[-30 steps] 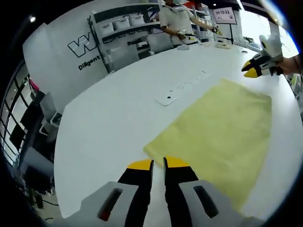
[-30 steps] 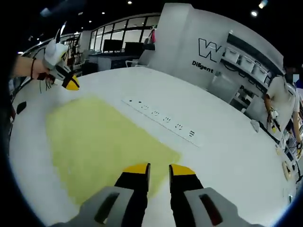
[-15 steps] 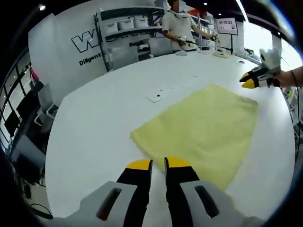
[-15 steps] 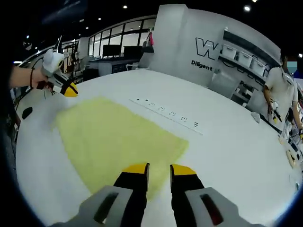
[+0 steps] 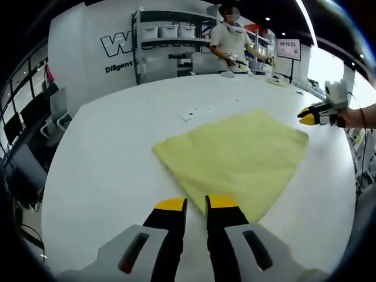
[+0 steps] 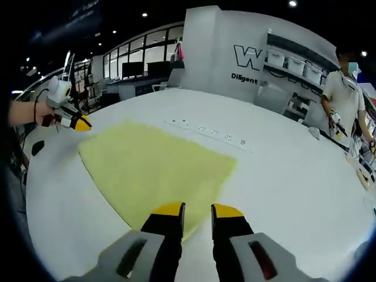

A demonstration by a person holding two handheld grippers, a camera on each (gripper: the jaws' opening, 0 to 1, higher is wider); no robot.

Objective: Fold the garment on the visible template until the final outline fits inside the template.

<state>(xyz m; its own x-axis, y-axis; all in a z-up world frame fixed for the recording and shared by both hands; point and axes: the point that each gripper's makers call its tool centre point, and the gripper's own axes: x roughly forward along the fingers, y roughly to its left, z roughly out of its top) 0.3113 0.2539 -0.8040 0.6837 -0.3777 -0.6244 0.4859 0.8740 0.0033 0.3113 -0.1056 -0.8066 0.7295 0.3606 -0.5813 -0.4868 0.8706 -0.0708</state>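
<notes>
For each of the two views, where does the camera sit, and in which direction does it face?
Left gripper view: rides on the left gripper, looking across the yellow cloth on the white table; the right gripper, held by a hand, shows at the cloth's far corner.
Right gripper view: rides on the right gripper, facing the cloth from the opposite side; the left gripper shows far left.
Shared: cloth, table, both grippers, a standing person.

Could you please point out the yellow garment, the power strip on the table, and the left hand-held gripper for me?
yellow garment [image 5: 235, 155], left gripper view, middle of the cloth.
power strip [image 6: 214, 133], right gripper view, middle of the strip.
left hand-held gripper [image 5: 194, 204], left gripper view, midway between its yellow tips.
</notes>
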